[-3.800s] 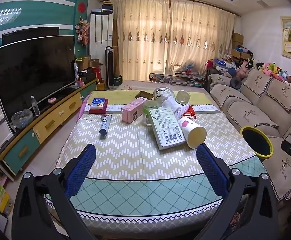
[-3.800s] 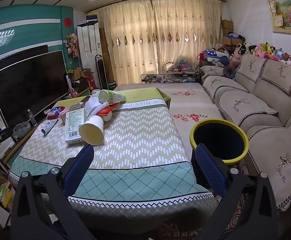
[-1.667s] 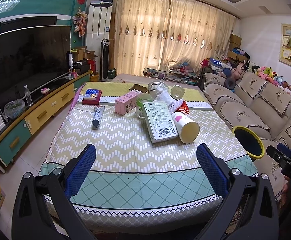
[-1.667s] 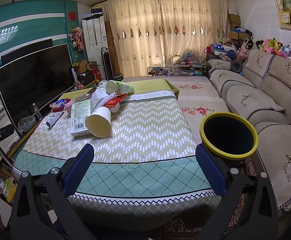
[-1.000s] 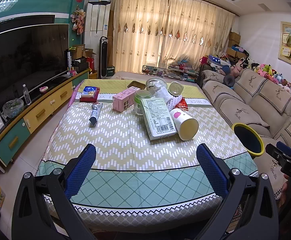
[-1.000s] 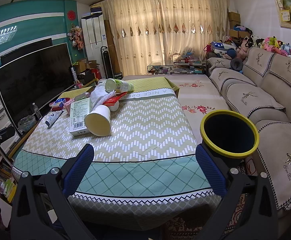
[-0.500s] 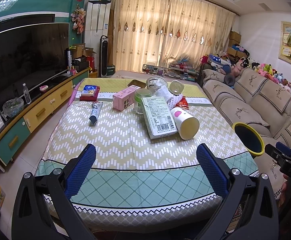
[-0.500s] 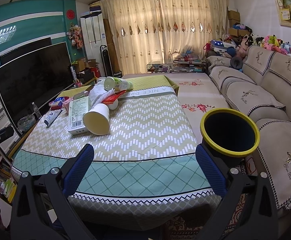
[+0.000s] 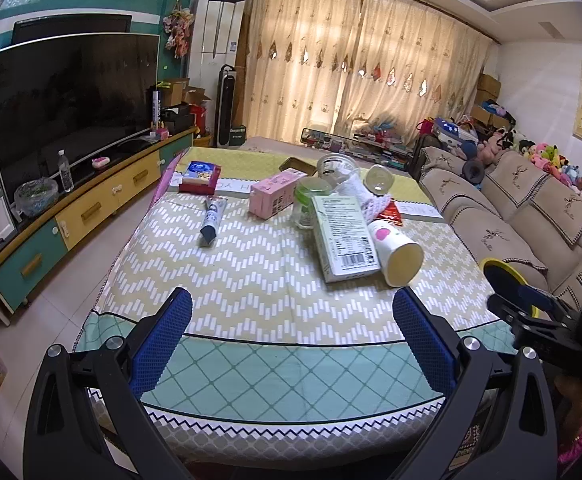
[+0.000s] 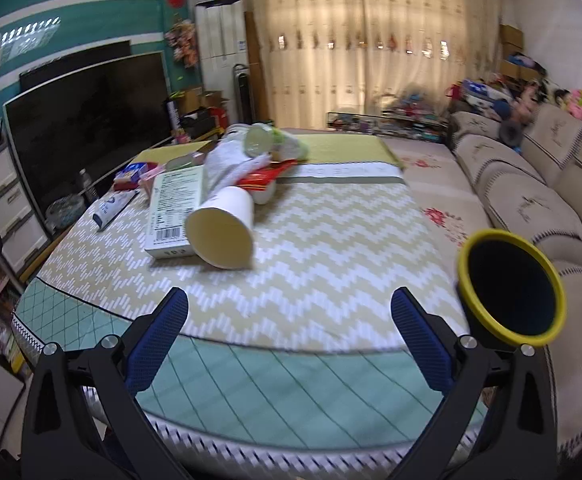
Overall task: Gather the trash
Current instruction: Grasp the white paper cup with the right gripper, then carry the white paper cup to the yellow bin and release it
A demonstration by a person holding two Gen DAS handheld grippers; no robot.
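- A low table [image 9: 275,280] under a zigzag-patterned cloth fills both wrist views; litter sits in a loose cluster across its far half, and nothing has been picked up yet.
- The left gripper [image 9: 291,332] hangs over the near edge of the table, its jaws spread wide and empty; the right gripper [image 10: 289,330] is likewise wide open and empty above the near right part of the table, and its view is blurred.
- Nearest the grippers lies a paper cup [image 10: 221,234] on its side, mouth turned toward the near edge, touching a flat pale-green carton [image 9: 345,236] with a barcode label.
- Farther off sit a pink box [image 9: 277,194], a green-lidded jar [image 9: 309,202], a red wrapper [image 9: 389,214], and, to the left, a toothpaste tube [image 9: 211,222].
- A black bin with a yellow rim [image 10: 511,288] stands just off the table's right side, in front of a beige sofa [image 10: 531,208].
- Judgement: this is the approach to the first pickup; the cup looks the likeliest target for the right gripper; the next move calls for reaching farther in, straddling the cup's wall, and closing gently, since thin paper may crush or roll away.
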